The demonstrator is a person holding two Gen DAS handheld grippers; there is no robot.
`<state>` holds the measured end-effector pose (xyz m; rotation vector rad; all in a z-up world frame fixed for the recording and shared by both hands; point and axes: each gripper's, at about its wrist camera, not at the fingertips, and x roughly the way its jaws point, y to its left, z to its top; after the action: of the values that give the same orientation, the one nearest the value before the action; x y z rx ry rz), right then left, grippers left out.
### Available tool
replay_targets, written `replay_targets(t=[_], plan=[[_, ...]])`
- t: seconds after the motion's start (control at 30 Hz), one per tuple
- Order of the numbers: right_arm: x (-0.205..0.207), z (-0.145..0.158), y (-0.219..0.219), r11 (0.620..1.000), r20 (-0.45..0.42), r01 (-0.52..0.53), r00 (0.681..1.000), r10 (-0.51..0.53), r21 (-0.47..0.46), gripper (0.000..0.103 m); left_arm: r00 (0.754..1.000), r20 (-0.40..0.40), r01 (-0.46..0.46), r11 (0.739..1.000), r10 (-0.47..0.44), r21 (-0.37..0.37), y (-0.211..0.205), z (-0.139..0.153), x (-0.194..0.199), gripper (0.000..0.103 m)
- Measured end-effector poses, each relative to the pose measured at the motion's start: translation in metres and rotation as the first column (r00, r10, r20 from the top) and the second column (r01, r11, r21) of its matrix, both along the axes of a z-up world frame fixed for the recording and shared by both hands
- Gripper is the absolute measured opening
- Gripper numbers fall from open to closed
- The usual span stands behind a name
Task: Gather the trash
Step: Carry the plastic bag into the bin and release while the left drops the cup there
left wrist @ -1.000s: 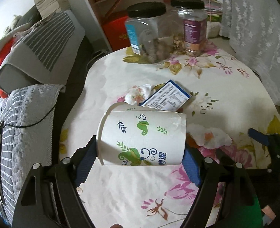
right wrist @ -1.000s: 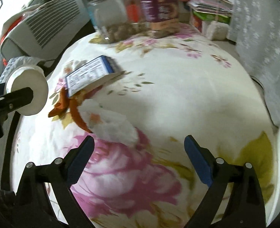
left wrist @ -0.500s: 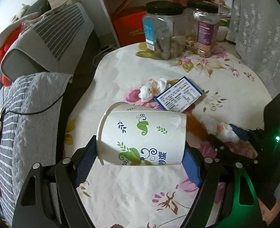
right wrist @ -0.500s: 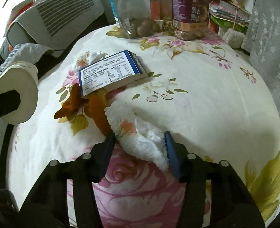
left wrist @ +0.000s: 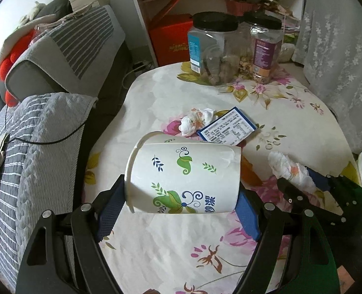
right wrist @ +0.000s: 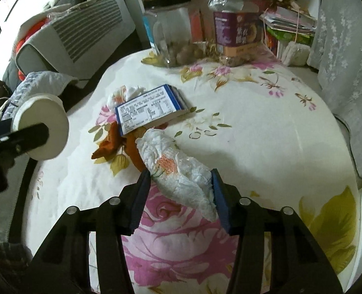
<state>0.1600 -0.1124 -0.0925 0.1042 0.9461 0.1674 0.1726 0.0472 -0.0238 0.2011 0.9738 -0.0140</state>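
Observation:
My left gripper (left wrist: 181, 201) is shut on a white paper cup (left wrist: 183, 171) with green leaf print, held sideways above the table; its base shows in the right wrist view (right wrist: 42, 127). My right gripper (right wrist: 178, 191) is shut on a crumpled white tissue (right wrist: 178, 171), lifted above the floral tablecloth (right wrist: 254, 127); it also shows in the left wrist view (left wrist: 289, 169). On the table lie a blue-edged packet (right wrist: 149, 109), a second crumpled tissue (left wrist: 195, 121) and orange peel (right wrist: 109, 144).
Two black-lidded plastic jars (left wrist: 213, 49) (left wrist: 264, 49) stand at the table's far edge. Striped cushions and a sofa (left wrist: 46, 122) lie left. A lace curtain (left wrist: 340, 61) hangs right. Shelves with a red box (left wrist: 173, 41) stand behind.
My right gripper closed on the tissue and lifted it off the table. Both grippers rose and drew back; the left still holds the cup.

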Motion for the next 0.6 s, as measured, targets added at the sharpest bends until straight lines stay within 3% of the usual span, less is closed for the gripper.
replay_targets(t=[0.6], plan=[[-0.036,0.034,-0.045,0.997,0.064,0.076,0.995,-0.074,-0.021,0.047,0.997,0.043,0.069,0.997,-0.068,-0.023,-0.039,0.014,-0.022,0.079]])
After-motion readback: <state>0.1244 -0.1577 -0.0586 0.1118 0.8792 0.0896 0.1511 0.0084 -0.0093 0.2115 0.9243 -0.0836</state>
